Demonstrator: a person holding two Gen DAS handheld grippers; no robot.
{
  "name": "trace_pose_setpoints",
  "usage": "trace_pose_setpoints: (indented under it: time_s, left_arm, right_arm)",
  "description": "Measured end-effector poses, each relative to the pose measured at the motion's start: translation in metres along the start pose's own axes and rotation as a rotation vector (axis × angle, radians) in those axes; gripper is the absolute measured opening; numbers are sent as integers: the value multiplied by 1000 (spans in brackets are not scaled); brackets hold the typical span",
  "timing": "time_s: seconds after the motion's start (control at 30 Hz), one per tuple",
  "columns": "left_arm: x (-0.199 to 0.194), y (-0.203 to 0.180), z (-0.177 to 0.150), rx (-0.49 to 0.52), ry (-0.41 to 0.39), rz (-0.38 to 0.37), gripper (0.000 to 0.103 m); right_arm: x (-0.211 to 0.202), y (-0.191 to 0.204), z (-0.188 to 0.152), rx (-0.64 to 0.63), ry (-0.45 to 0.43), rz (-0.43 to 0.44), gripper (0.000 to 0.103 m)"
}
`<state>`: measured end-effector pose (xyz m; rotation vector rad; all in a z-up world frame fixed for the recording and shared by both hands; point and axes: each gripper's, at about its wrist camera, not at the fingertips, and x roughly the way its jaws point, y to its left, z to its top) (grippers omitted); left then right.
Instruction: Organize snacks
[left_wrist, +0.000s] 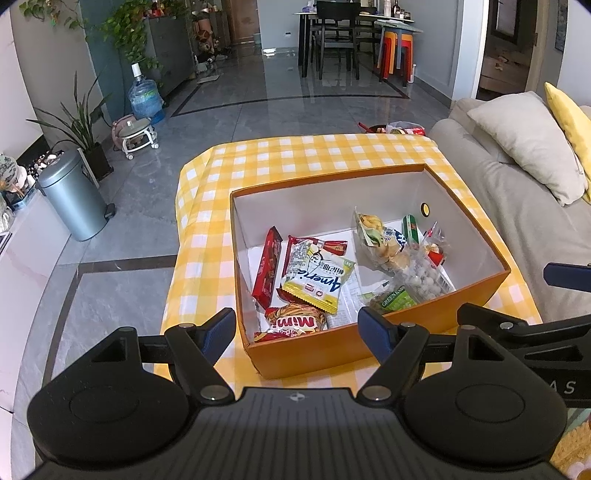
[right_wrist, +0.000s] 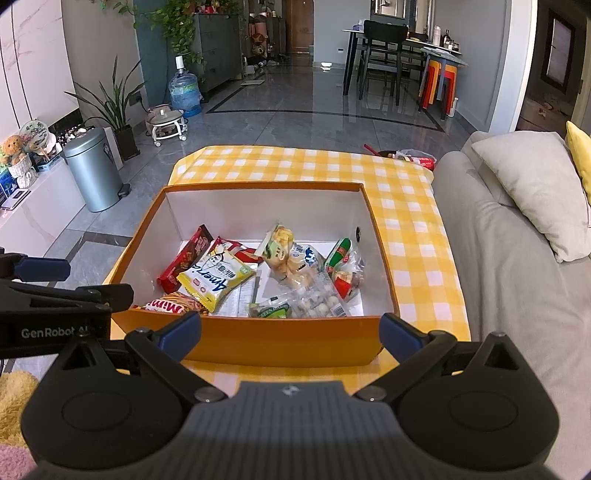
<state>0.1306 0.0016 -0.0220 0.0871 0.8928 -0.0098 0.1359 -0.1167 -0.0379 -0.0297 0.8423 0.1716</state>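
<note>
Box: orange cardboard box (right_wrist: 258, 343) held packets, likely gathered for tidying.
L gripper (left_wrist: 297, 328): spread wide, empty.
R gripper (right_wrist: 291, 328): same.

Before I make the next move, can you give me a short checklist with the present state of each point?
1. Left tool open and empty: ok.
2. Right tool open and empty: ok.
3. Orange box flat on the checked cloth: ok.
4. Snacks inside the box, such as the yellow packet: ok.
5. All snacks collected: not ok, a few items lie at the table's far edge.
6. Box lid nearby: cannot tell.
</note>
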Motion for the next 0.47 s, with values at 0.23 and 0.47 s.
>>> trace_pose_setpoints:
  time_s: [0.23,0.47]
  left_arm:
    - [-1,2,0,-11,2,7,88]
    - [-4,4,0,-23,-9,6,88]
  right_arm:
    - [-1,4,1,-4,1,0,99]
    - [-2,6,0,-2,7,-1,99]
